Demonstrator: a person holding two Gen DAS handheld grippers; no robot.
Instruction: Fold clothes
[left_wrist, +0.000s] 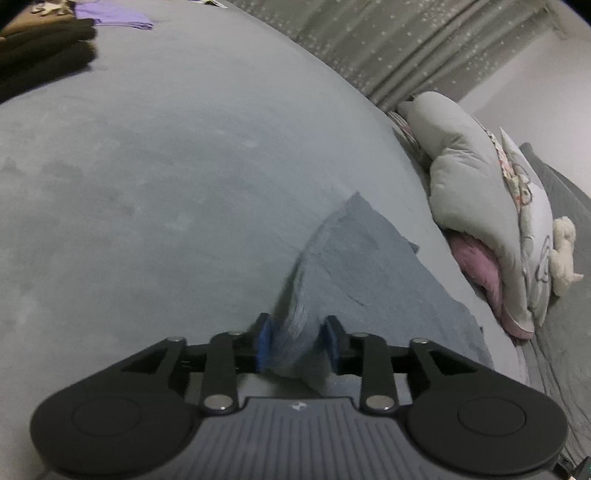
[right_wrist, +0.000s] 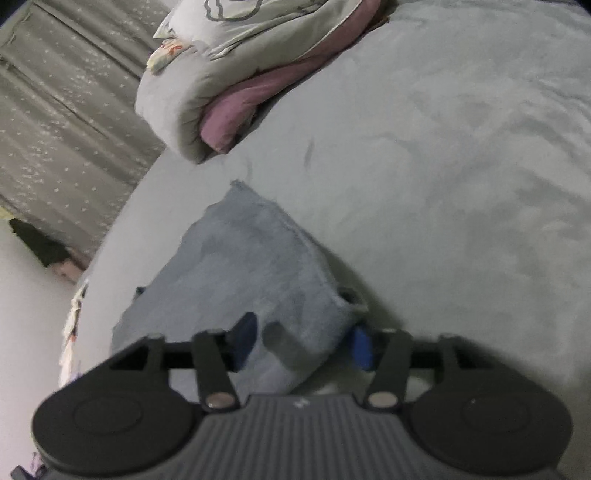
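On grey bed (left_wrist: 166, 166) | blue garment (left_wrist: 369, 266) | both jaws part-open around its bunched edge | curtain (left_wrist: 406, 44) behind

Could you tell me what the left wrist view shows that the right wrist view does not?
Only the left wrist view shows the dark folded clothes, a purple garment and a white plush toy. Only the right shows the dark shape on the floor. Both show the blue cloth, each gripper's fingers around a bunched part, the rolled duvet and curtain.
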